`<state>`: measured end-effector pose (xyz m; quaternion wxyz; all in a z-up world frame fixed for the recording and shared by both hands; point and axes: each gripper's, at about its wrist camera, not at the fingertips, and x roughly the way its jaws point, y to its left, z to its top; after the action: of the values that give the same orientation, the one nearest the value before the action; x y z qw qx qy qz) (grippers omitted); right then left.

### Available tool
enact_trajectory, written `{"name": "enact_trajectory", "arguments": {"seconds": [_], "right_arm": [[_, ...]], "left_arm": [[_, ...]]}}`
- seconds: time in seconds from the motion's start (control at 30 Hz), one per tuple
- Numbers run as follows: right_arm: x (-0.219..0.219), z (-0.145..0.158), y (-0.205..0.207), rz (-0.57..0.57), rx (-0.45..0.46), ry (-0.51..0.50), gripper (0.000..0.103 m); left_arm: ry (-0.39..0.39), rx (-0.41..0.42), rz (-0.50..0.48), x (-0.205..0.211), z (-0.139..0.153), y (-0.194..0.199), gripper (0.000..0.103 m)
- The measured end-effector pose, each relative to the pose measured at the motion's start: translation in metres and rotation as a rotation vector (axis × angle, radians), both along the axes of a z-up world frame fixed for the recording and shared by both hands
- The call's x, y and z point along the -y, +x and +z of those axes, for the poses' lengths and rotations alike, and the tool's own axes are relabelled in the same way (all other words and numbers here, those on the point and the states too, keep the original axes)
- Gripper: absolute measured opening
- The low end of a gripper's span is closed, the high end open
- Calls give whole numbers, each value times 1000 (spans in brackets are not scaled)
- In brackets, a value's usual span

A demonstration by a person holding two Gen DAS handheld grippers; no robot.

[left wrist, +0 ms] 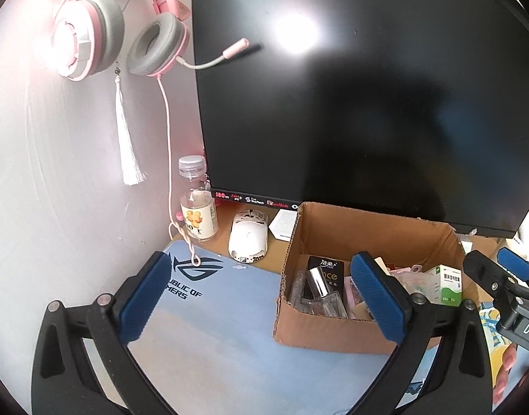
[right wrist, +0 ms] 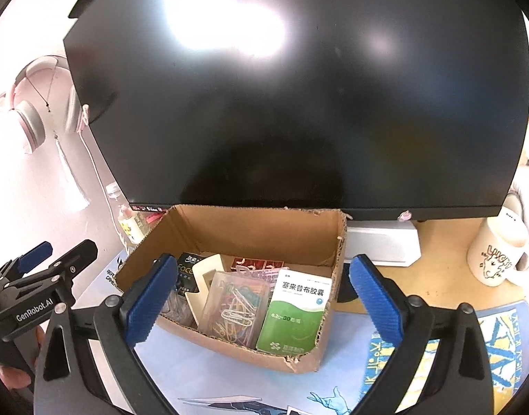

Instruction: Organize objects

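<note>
Desk beneath a dark monitor (right wrist: 299, 103), left to right: one pink headset (left wrist: 102, 34) on the wall, one bottle (left wrist: 198, 204), one mouse (left wrist: 248, 238), one cardboard box (right wrist: 250, 228) on the blue mat (left wrist: 212, 328), one mug (right wrist: 496, 256). Both the left gripper (left wrist: 264, 301) and right gripper (right wrist: 261, 301) stand fully spread, holding nothing. Inside the box: one perfume bottle (left wrist: 321, 290), one clip case (right wrist: 233, 306), one green medicine pack (right wrist: 295, 314), other items unclear. Likely risks: a jaw catching the torn rim and dragging the box, or knocking the bottle

Rough corrugated cardboard box (right wrist: 230, 231)
</note>
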<state>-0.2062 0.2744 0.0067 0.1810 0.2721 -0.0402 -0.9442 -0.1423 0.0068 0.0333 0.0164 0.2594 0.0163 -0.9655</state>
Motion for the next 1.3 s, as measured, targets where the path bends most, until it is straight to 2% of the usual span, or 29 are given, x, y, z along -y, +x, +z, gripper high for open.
{"name": "enact_trajectory", "arguments": {"seconds": [0.17, 0.37, 0.47, 0.8, 1.3], "right_arm": [[-1, 2, 10, 2, -47, 12, 103], [2, 5, 26, 8, -83, 30, 103], [2, 7, 34, 6, -102, 27, 103], [-8, 6, 54, -7, -138, 27, 103], [-30, -8, 69, -16, -146, 11, 103]], "left_arm": [[13, -35, 6, 5, 6, 13, 103], [-8, -79, -5, 6, 10, 29, 103], [-18, -84, 5, 7, 8, 34, 103], [20, -101, 12, 19, 3, 51, 103], [-56, -136, -22, 4, -11, 67, 103]]}}
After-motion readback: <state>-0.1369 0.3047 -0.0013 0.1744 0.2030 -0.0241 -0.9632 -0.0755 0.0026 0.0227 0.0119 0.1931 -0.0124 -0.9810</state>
